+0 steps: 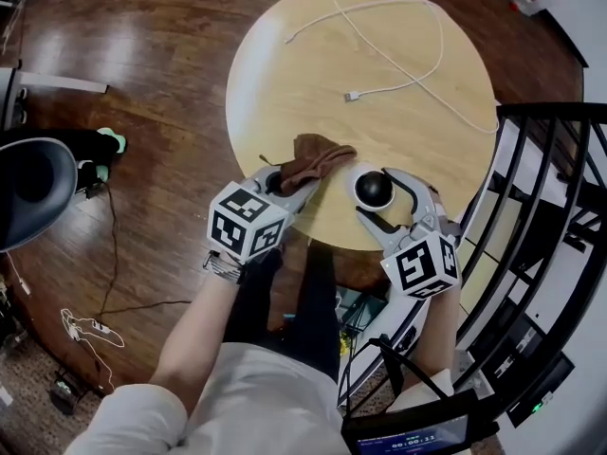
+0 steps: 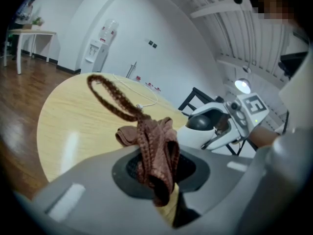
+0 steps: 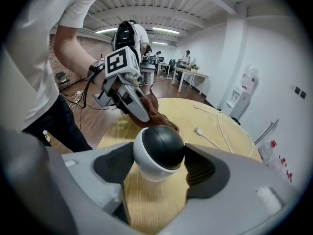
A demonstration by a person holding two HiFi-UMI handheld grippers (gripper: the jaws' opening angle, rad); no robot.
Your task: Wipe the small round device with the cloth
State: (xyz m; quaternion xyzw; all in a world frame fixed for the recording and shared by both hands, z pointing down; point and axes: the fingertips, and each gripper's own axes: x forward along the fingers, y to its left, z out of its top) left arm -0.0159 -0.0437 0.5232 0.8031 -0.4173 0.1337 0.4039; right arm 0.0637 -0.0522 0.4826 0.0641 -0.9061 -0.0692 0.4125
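Observation:
The small round device (image 1: pixel 373 188), a white ball with a black dome, stands near the front edge of the round wooden table (image 1: pixel 313 74). My right gripper (image 1: pixel 374 197) reaches around it, and in the right gripper view both pads touch the sides of the device (image 3: pixel 159 151). The brown cloth (image 1: pixel 318 156) lies bunched just left of the device, with my left gripper (image 1: pixel 296 184) shut on one end. In the left gripper view the cloth (image 2: pixel 154 146) hangs crumpled between the jaws, its hanging loop (image 2: pixel 112 99) sticking up, and the device (image 2: pixel 200 123) sits a little to the right.
A white charging cable (image 1: pixel 408 27) loops across the far half of the table, its plug (image 1: pixel 353 96) near the middle. A black metal rack (image 1: pixel 550 207) stands close on the right. A dark chair (image 1: pixel 28 188) is on the floor at left.

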